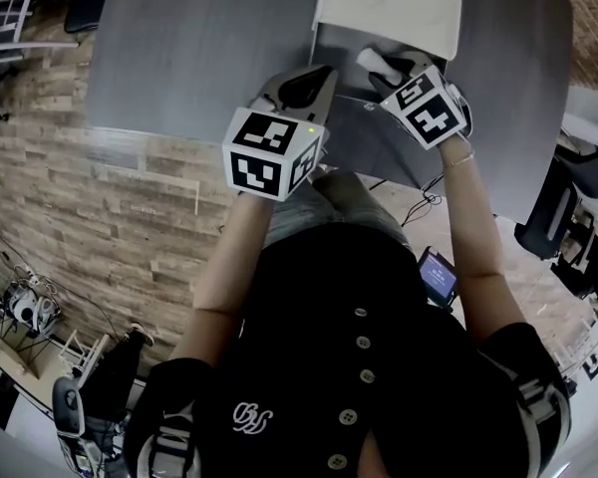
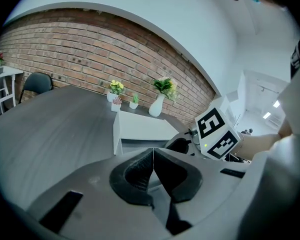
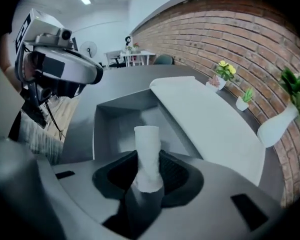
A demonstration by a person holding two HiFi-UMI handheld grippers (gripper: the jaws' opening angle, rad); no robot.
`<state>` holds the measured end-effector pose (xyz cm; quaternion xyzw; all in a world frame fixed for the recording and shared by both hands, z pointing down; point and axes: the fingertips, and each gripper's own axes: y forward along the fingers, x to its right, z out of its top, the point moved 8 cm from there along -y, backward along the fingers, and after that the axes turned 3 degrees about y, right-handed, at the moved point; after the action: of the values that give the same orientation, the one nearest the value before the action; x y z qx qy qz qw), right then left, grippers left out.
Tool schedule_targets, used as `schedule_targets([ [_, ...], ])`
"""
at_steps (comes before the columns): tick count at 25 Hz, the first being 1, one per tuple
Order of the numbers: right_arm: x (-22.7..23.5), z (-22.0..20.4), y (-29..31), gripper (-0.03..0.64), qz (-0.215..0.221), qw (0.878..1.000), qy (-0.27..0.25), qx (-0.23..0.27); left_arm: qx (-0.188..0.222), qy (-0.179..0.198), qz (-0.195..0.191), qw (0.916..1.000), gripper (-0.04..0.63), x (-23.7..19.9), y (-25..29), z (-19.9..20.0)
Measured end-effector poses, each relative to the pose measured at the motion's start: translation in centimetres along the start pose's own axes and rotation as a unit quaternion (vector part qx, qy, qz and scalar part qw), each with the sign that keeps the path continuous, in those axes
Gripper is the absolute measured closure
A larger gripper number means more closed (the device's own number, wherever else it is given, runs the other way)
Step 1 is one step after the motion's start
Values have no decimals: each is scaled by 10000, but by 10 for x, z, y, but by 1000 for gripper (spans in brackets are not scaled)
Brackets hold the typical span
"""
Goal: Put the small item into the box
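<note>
Right gripper view is showing your right gripper (image 3: 147,170) clamping the small item, a white roll (image 3: 147,146), between its jaws. The roll is standing upright out of the pads, and its free end is reaching over the open box (image 3: 101,129). You are holding it above the box's near edge, inside the outline of the walls. Whether it is touching the box's floor cannot be told.

The box is sitting on the grey tabletop (image 1: 189,48). Its white lid (image 3: 205,119) is lying folded back on the side of the box away from you.

Your left gripper (image 2: 153,156) is hanging just beside the box, at its left near corner. Its jaws are pressing together with nothing between them, and it is pointing toward the box's left wall without touching it.

Beyond the box and its lid, a white vase (image 2: 156,106) with green leaves is standing at the far edge of the tabletop. Two small flowerpots (image 2: 116,100) are standing next to it, in front of a brick wall (image 2: 80,64).
</note>
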<state>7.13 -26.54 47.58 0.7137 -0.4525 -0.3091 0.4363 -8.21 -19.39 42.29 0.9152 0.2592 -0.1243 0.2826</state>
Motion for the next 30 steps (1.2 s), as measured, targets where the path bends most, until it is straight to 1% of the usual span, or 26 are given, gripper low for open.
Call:
schedule_targets([
  [4, -2, 0, 12, 483, 5, 9997, -153, -202, -87, -31, -16, 10000, 581, 0, -2, -7],
  [9, -4, 4, 23, 469, -10, 9992, -235, -317, -119, -54, -53, 9999, 581, -3, -6, -12],
  [11, -3, 4, 23, 460, -61, 9991, -282, -300, -105, -65, -77, 9999, 580, -2, -5, -12],
  [14, 0, 6, 18, 413, -164, 9994, -236, -178, -90, 5, -110, 9999, 581, -1, -5, -10],
  [16, 0, 9, 12, 408, -251, 9995, -187, -26, -54, 65, -132, 9999, 580, -2, -5, -8],
  [19, -2, 15, -2, 419, -307, 9990, -43, 312, -16, 230, -164, 9996, 580, -2, -5, -2],
  [22, -3, 22, -23, 419, -364, 9947, 298, 911, 43, 427, -172, 9989, 581, 2, -6, 5],
  [24, -5, 26, -38, 419, -480, 9867, 615, 1428, 113, 560, -185, 9982, 581, 4, -7, 12],
  [26, -9, 27, -52, 422, -536, 9756, 954, 1902, 160, 660, -203, 9975, 580, 10, -10, 18],
  [28, -12, 26, -64, 430, -559, 9654, 1211, 2241, 213, 746, -218, 9968, 580, 18, -12, 25],
  [30, -12, 27, -78, 443, -655, 9540, 1363, 2589, 293, 910, -232, 9951, 580, 22, -12, 36],
])
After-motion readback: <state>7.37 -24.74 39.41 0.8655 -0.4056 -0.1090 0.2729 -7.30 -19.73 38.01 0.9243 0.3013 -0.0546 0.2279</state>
